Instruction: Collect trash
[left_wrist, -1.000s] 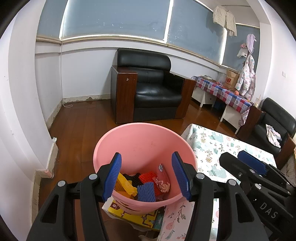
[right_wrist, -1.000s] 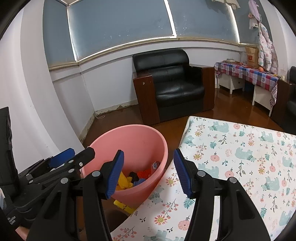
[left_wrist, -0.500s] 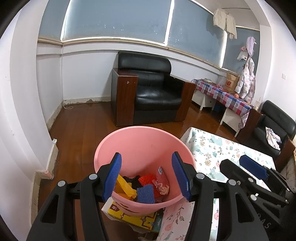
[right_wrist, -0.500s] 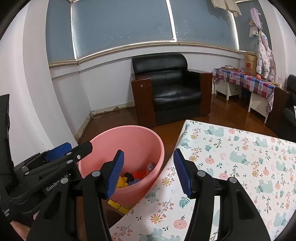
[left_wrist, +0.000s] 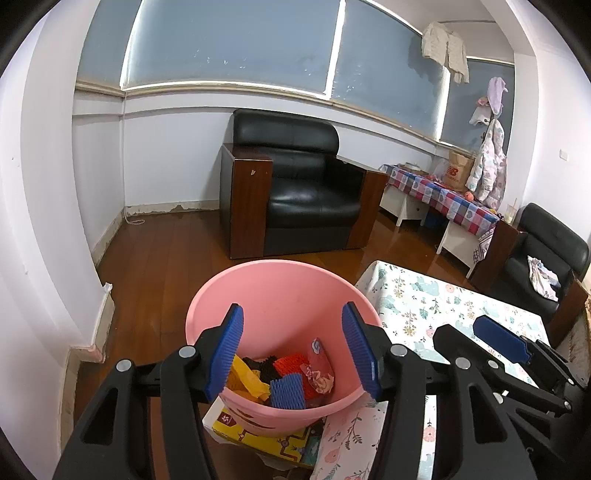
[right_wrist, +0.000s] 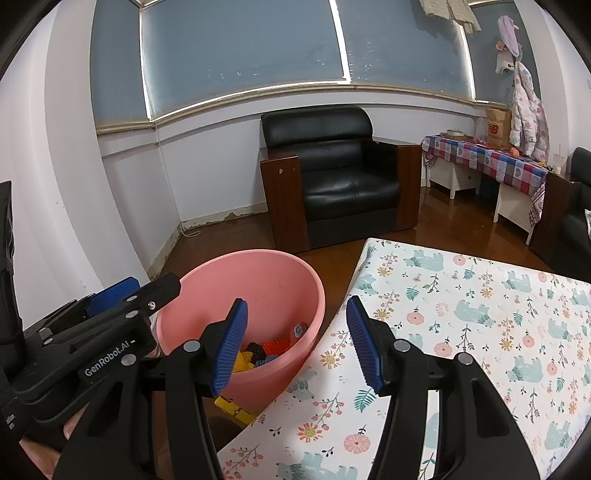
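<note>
A pink bucket stands beside the table's left edge, also in the right wrist view. Inside lie several scraps: a yellow wrapper, a blue foam net, a red foam net and a pink wrapper. My left gripper is open and empty above the bucket's near rim. My right gripper is open and empty, over the gap between bucket and table. Each gripper shows in the other's view: the right one and the left one.
The table has a floral cloth. A yellow box lies under the bucket. A black armchair stands on the wood floor behind. A checkered side table and another black chair are at the right.
Both grippers have drawn back and up a little from the bucket. Both stay open and empty. The bucket's contents have not moved.
</note>
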